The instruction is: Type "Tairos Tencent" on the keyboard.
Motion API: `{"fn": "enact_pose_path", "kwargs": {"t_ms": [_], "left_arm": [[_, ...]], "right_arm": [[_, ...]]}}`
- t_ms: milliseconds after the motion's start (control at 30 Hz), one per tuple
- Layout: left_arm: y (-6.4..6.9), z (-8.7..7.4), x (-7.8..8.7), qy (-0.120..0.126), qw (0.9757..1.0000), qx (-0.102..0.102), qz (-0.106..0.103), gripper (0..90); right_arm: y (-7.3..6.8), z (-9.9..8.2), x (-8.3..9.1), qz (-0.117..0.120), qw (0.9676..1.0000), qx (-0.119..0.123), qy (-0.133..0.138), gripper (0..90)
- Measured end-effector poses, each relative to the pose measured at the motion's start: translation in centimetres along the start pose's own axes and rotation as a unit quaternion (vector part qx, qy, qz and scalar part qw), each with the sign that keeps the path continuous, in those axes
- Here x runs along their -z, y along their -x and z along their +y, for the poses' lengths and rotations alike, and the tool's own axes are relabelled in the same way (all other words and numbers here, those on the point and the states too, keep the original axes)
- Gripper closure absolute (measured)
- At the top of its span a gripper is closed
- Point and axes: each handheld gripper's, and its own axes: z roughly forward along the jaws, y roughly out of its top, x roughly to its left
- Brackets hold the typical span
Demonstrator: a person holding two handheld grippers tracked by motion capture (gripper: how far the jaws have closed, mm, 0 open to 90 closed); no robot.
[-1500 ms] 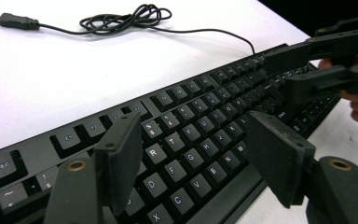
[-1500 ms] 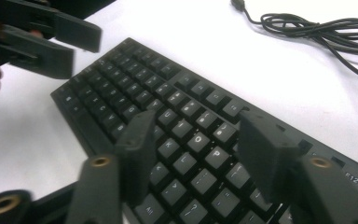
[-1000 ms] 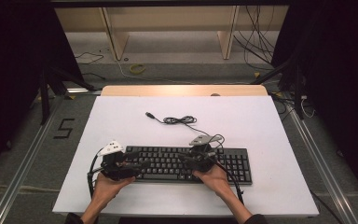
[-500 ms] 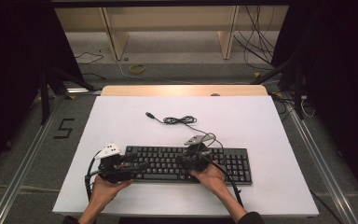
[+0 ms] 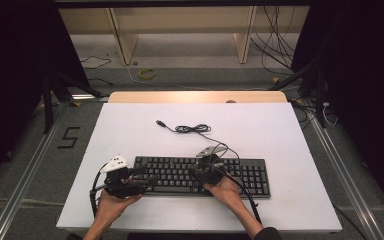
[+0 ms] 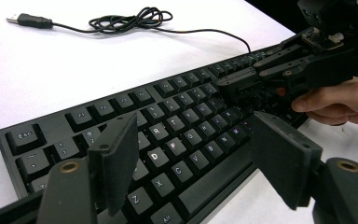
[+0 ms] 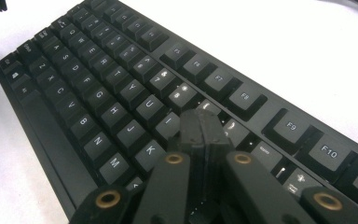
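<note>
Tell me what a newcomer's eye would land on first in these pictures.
The black keyboard lies across the near part of the white table, both hands working at it. The right claw, shut with nothing between its jaws, has its tip down on the keys right of the I key, while the left claw stands open over the keyboard's left end. Behind the keyboard, its cable lies coiled, ending in a loose USB plug.

A yellow cable coil (image 5: 147, 73) lies on the floor beyond the table (image 5: 280, 130)
</note>
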Motion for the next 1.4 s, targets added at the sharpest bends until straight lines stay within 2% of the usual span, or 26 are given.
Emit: {"fn": "enact_pose_path", "kwargs": {"t_ms": [100, 233, 367, 567, 700, 1000, 1233, 1400], "left_arm": [[-0.1, 0.0, 0.0, -0.001, 1.0, -0.002, 0.003, 32.8], [-0.2, 0.0, -0.1, 0.0, 1.0, -0.002, 0.004, 32.8], [-0.3, 0.1, -0.2, 0.0, 1.0, 0.001, 0.006, 32.8], [-0.5, 0.2, -0.2, 0.003, 0.9999, 0.002, 0.011, 32.8], [-0.7, 0.3, -0.3, 0.002, 0.9999, 0.003, 0.015, 33.0], [-1.2, 0.6, -0.7, -0.005, 0.9997, 0.008, 0.024, 36.4], [-1.4, 0.6, -1.3, -0.025, 0.999, 0.002, 0.036, 45.8], [-1.5, 0.8, -1.5, -0.045, 0.9981, -0.006, 0.04, 58.1]], "right_arm": [[-0.2, 0.0, 0.0, -0.006, 1.0, 0.003, -0.001, 90.0], [-0.1, 0.0, 0.2, -0.001, 0.9999, -0.012, 0.003, 90.0], [-0.1, 0.3, 1.2, 0.005, 0.9994, -0.017, 0.029, 90.0], [-0.2, 0.3, 2.2, 0.014, 0.9989, -0.019, 0.042, 86.2], [-0.2, 0.3, 2.7, 0.021, 0.9983, -0.019, 0.05, 80.3], [-0.3, 0.2, 3.9, 0.043, 0.9968, -0.019, 0.065, 59.3], [-0.4, -0.1, 4.7, 0.047, 0.9963, -0.021, 0.068, 47.4], [-0.6, -0.4, 5.1, 0.05, 0.9957, -0.016, 0.075, 42.3]]}}
